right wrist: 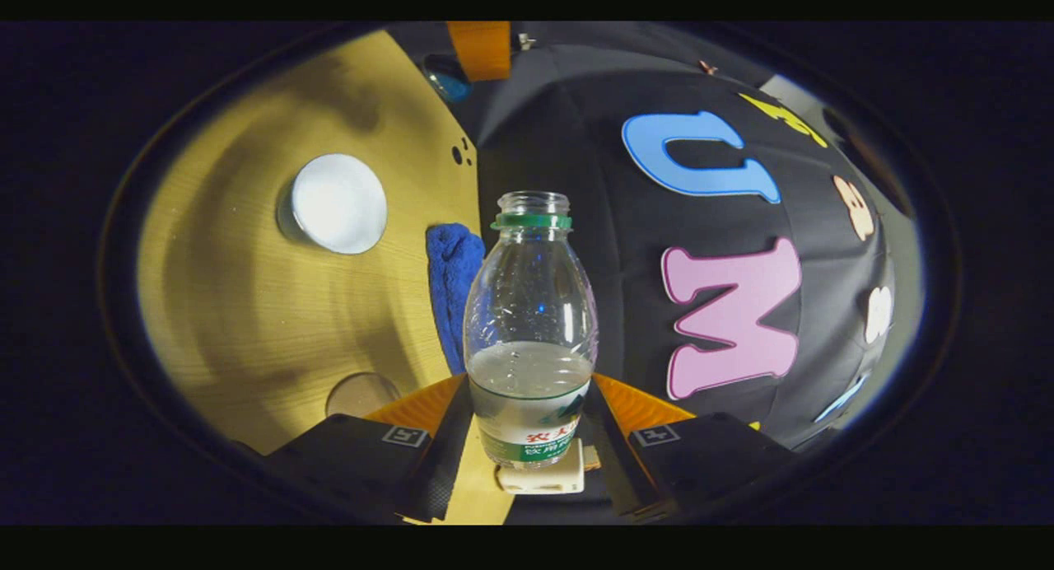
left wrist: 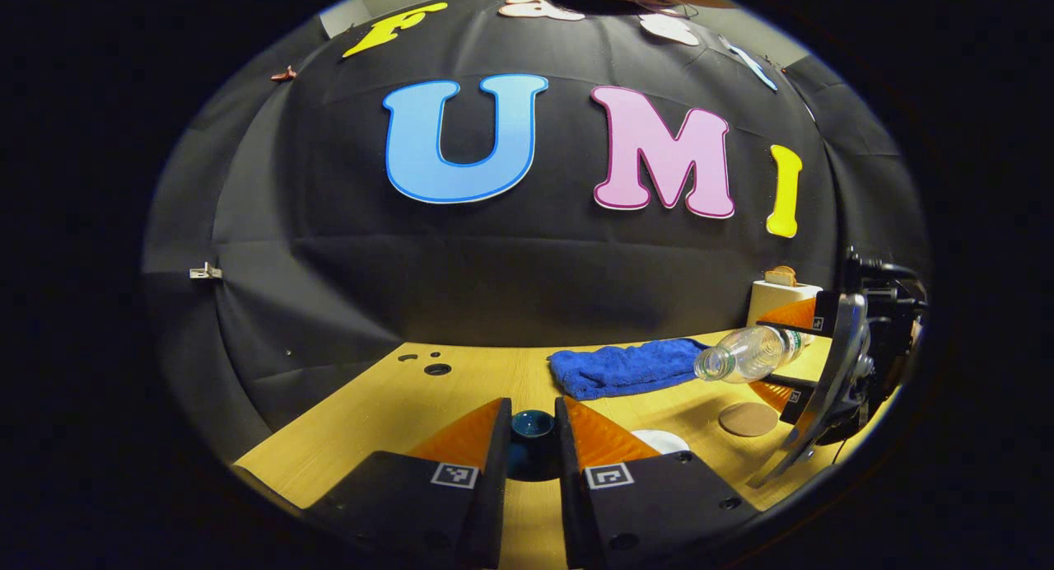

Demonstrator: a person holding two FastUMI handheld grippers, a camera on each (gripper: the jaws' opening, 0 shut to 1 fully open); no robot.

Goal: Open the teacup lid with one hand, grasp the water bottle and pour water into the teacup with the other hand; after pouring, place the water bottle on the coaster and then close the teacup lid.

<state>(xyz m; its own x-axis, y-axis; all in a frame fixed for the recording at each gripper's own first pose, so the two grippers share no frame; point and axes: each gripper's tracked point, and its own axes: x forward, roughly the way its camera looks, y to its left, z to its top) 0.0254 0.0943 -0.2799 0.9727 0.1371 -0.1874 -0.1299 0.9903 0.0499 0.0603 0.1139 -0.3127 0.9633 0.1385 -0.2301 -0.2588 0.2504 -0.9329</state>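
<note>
Water bottle (right wrist: 530,339): uncapped, clear, partly filled, green neck ring; centre of the right gripper view, clamped between the right tool (right wrist: 527,422) at its labelled lower body, a finger pressing on each side. In the left gripper view the same bottle (left wrist: 745,353) appears at right of frame, tipped near horizontal with its mouth toward frame left, held above the desk (left wrist: 370,413) by the right tool (left wrist: 803,356).

Teacup (right wrist: 338,203): white, round, seen from above at upper left of the right gripper view, standing open on the desk. In the left gripper view its white rim (left wrist: 663,441) peeks out just right of the near fingers.

Teacup lid (left wrist: 532,438): dark blue, at lower centre of the left gripper view, gripped between the fingers of the left tool (left wrist: 532,426), which are drawn close on it.

Coaster (left wrist: 748,418): round, brown, flat on the desk at lower right, beneath the tipped bottle.

Blue towel (left wrist: 626,367): crumpled at the desk's far edge, against the black wall.

Cream box (left wrist: 778,298): behind the bottle, right of frame.
</note>
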